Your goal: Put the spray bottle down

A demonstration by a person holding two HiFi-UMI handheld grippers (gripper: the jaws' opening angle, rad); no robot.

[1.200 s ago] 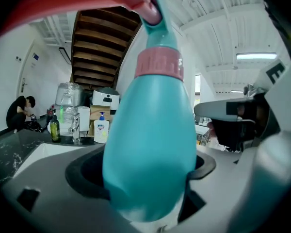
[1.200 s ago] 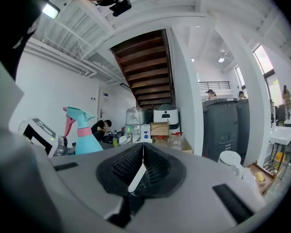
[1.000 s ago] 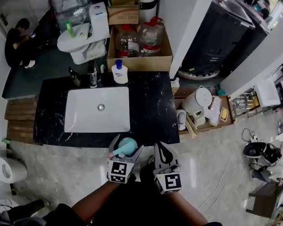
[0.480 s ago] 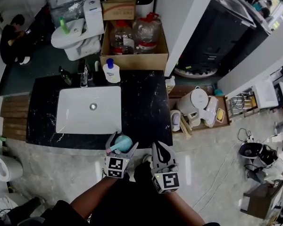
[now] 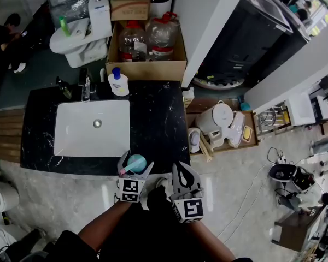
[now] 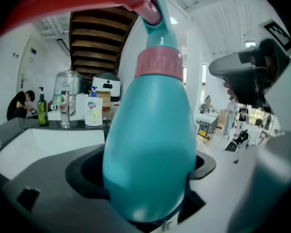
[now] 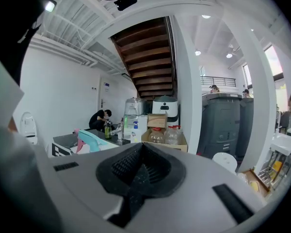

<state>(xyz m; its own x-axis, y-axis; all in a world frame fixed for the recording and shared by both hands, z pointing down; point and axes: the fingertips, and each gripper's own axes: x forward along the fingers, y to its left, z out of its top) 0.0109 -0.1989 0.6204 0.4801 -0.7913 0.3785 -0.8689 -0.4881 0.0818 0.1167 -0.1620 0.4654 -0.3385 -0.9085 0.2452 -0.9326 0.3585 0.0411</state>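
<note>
A teal spray bottle (image 5: pixel 138 161) with a pink collar and trigger is gripped in my left gripper (image 5: pixel 134 167), just over the front edge of the black countertop (image 5: pixel 158 124). In the left gripper view the bottle (image 6: pixel 150 149) stands upright and fills the frame, the dark pads of the left gripper (image 6: pixel 145 173) pressed round its lower body. My right gripper (image 5: pixel 181 169) hangs beside it to the right, off the counter, shut with nothing in it. The right gripper view shows that gripper (image 7: pixel 140 166) with its pads together, and the bottle (image 7: pixel 89 141) at the left.
A white sink (image 5: pixel 93 129) is set in the countertop, with a tap (image 5: pixel 86 86) and a soap bottle (image 5: pixel 118 83) behind it. A cardboard box (image 5: pixel 147 70) holds water jugs. Right of the counter, a kettle (image 5: pixel 218 116) stands on a low shelf. A person (image 5: pixel 3 34) crouches far left.
The head view has drifted, so the counter sits further left in frame. My left gripper keeps its hold on the bottle at the counter's front edge. The right gripper stays shut.
</note>
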